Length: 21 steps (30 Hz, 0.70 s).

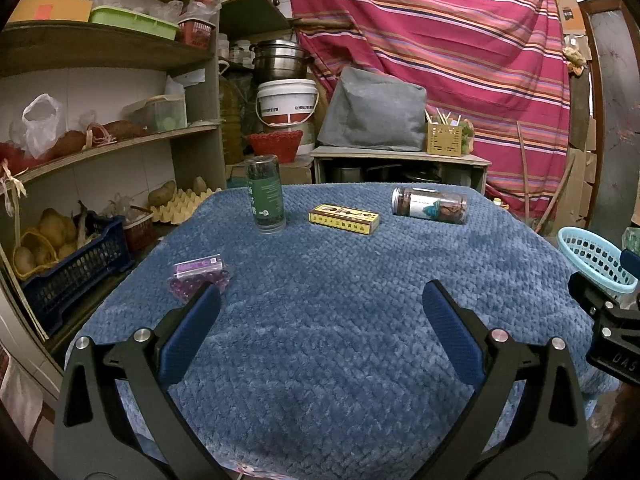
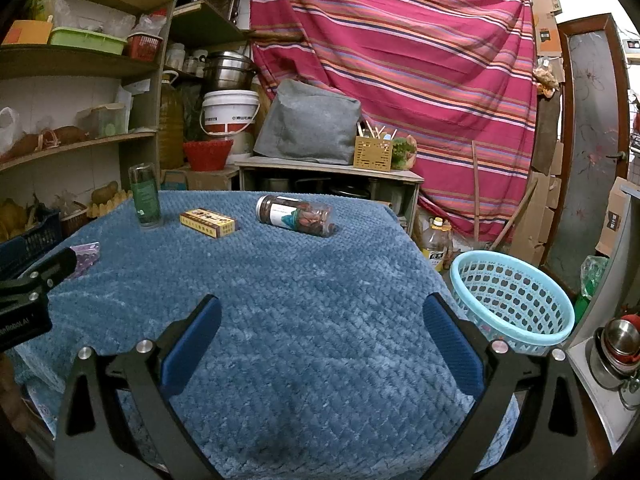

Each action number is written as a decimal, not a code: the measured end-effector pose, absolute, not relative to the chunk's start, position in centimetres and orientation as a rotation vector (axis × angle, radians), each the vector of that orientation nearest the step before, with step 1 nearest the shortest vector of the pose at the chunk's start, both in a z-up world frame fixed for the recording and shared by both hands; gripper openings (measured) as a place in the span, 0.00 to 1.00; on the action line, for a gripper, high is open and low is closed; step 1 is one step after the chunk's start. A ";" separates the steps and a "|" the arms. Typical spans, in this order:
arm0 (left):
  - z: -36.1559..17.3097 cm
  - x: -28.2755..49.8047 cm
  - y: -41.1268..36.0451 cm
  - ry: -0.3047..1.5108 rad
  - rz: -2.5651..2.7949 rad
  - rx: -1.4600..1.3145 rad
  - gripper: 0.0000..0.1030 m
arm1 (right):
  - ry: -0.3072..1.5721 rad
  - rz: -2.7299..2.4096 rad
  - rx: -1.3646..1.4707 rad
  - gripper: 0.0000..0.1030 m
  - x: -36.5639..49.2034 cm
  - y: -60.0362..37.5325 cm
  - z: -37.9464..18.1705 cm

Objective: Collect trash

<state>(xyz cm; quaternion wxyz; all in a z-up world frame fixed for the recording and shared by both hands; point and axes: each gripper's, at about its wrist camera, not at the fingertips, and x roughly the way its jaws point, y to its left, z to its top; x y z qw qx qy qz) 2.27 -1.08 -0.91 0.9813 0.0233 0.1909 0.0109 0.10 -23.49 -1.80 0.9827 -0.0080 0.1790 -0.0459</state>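
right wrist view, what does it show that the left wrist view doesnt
Only the right wrist view shows the whole light blue basket, the oil bottle on the floor and steel pots at far right. Only the left wrist view shows the full purple packet and the crate of potatoes. Both show the blue blanket, upright green jar, yellow box, lying jar, and open fingers.
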 end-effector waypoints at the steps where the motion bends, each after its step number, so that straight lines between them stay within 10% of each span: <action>1: -0.9 2.3 -1.1 0.384 0.023 0.048 0.95 | 0.361 -0.092 -0.016 0.96 0.1 -23.6 -1.8; 21: -0.9 2.2 -1.1 0.384 0.024 0.047 0.95 | 0.361 -0.091 -0.018 0.96 0.1 -23.4 -1.8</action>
